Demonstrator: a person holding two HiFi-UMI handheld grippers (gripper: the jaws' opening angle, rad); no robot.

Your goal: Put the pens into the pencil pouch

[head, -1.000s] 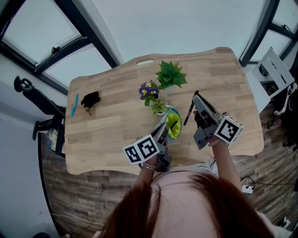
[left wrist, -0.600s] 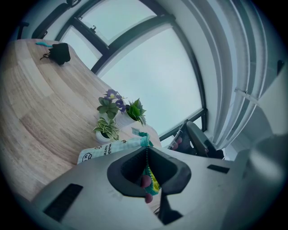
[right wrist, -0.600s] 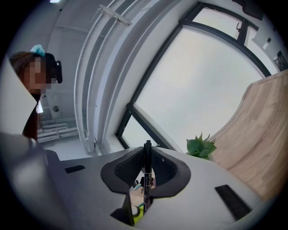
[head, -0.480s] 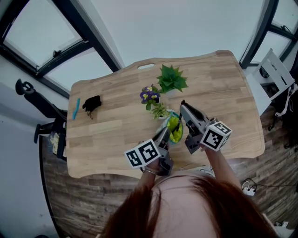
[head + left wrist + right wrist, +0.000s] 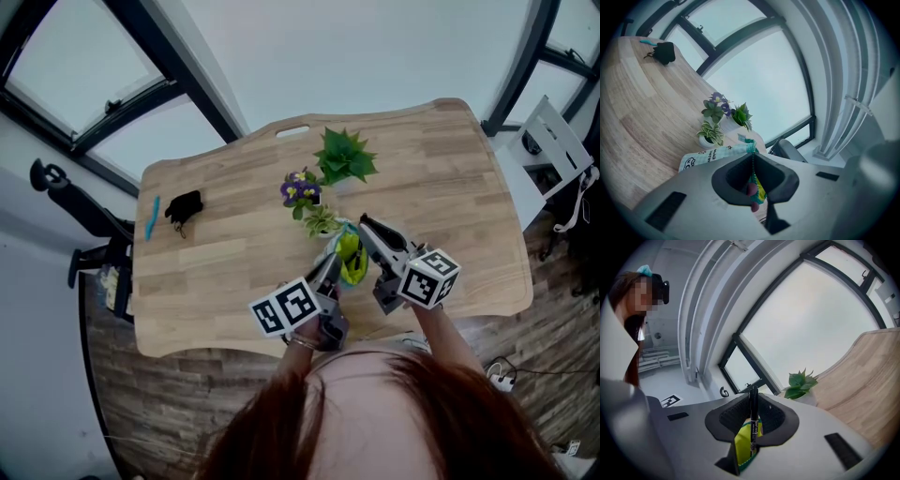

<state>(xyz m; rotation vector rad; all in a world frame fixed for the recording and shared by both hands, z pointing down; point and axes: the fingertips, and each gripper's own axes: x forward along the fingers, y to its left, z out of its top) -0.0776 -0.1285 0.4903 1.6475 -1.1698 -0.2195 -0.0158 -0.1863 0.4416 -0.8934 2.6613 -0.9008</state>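
Yellow-green lining shows at the mouth of the mint-checked fabric pencil pouch (image 5: 349, 255). It sits near the front edge of the pale wooden counter (image 5: 450, 178), just beside a small striped plant in a white pot (image 5: 322, 221). The left tongs (image 5: 330, 266) are pinched tight on the pouch's zip edge, holding the mouth up and open. The right tongs (image 5: 364, 223) are clamped narrowly on a slim black pen (image 5: 753, 418), one end aimed at the lining. Whether that end is over the opening or already inside, I cannot tell.

The likeliest slip is letting go too soon. The pen could then catch on the zip edge, tip out and roll off the nearby counter edge. The pouch is soft, so if the left pinch loosens, the mouth would probably sag shut. The plant also stands close enough to be knocked.

A turquoise pen (image 5: 150, 215) lies well apart at the counter's far left, beside a small black object (image 5: 182, 206), not yet collected.
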